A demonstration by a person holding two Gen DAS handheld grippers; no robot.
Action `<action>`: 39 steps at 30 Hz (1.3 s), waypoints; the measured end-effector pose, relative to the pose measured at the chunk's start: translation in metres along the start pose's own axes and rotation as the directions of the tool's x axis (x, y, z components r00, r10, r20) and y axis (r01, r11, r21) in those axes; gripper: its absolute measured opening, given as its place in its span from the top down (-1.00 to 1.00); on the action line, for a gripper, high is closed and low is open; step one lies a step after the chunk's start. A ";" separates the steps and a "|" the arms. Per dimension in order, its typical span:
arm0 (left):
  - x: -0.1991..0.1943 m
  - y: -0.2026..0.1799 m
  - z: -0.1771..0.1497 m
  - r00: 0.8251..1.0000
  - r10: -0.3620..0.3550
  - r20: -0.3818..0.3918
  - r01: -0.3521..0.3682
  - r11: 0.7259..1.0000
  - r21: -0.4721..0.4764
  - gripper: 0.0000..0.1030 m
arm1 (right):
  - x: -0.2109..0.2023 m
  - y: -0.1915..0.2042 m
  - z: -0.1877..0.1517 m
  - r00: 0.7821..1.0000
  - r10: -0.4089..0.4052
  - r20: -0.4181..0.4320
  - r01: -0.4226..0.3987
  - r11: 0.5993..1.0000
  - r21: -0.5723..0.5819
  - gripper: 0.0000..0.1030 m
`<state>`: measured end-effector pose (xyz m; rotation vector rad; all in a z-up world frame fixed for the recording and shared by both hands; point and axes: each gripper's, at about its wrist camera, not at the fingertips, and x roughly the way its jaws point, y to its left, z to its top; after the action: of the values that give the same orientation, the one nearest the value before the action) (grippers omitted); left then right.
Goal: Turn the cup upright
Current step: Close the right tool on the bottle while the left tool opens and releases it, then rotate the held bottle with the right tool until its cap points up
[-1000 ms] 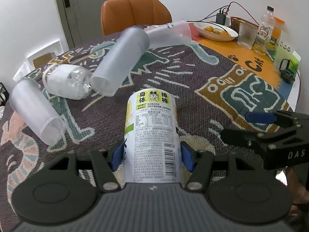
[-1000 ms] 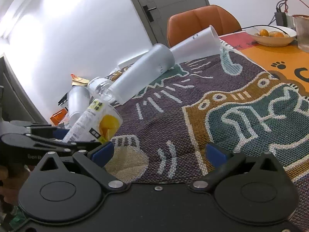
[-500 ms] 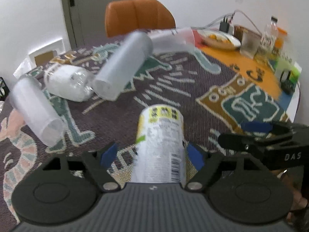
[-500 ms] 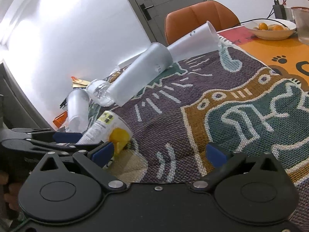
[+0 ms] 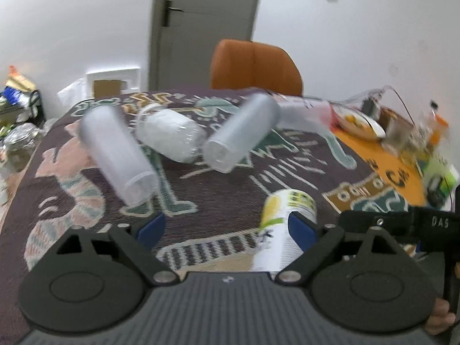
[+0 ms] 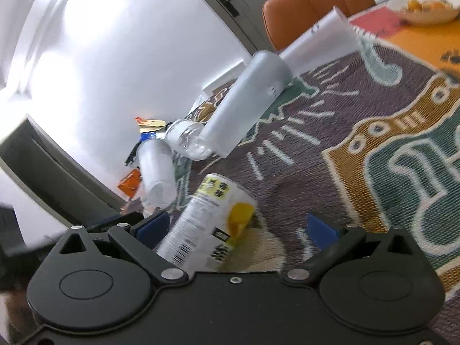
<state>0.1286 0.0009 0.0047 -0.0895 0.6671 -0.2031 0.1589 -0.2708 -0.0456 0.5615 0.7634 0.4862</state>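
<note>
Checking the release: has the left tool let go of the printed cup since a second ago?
Yes. The left tool has opened and swung left; the printed cup now lies beside its right finger on the rug.

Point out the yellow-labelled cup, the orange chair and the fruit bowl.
yellow-labelled cup [image 6: 207, 224], right wrist view, printed side wall.
orange chair [image 5: 254, 67], left wrist view, middle of backrest.
fruit bowl [image 6: 448, 10], right wrist view, near rim.

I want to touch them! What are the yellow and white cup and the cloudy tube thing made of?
The yellow and white cup looks like smooth paper or thin plastic with a printed label: you can see a barcode and text on it. The cloudy tube looks like frosted plastic, matte and see-through-ish, though it could be frosted glass. The tablecloth under them looks like woven fabric, with visible threads.
</note>
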 end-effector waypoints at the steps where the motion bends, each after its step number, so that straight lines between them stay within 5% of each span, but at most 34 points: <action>1: -0.001 0.005 -0.001 1.000 0.007 0.008 -0.007 1.000 -0.022 -0.81 | 0.002 0.000 0.002 1.000 0.009 -0.003 -0.009 1.000 0.015 -1.00; 15: -0.010 0.052 -0.035 0.992 0.066 0.109 -0.031 0.953 -0.300 -0.93 | 0.045 -0.016 0.017 0.993 0.084 -0.086 -0.061 0.968 0.245 -0.99; 26: -0.008 0.078 -0.053 0.992 0.100 0.077 -0.063 0.919 -0.389 -0.93 | 0.076 -0.003 0.025 0.984 0.052 -0.171 -0.012 0.973 0.231 -0.95; 29: -0.010 0.081 -0.053 0.991 0.106 0.081 -0.064 0.913 -0.402 -0.93 | 0.080 0.000 0.026 0.984 0.026 -0.174 0.013 0.976 0.218 -0.56; 30: -0.011 0.082 -0.053 0.991 0.106 0.084 -0.063 0.912 -0.406 -0.93 | 0.081 0.000 0.026 0.985 0.012 -0.174 0.026 0.976 0.215 -0.24; 39: -0.021 0.080 -0.053 0.989 0.117 0.087 -0.072 0.912 -0.405 -0.93 | 0.059 0.001 0.021 0.993 0.029 -0.111 -0.008 0.982 0.188 -0.21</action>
<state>0.0921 0.0823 -0.0364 -0.4596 0.5936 0.0365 0.2116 -0.2415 -0.0618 0.7213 0.9194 0.4692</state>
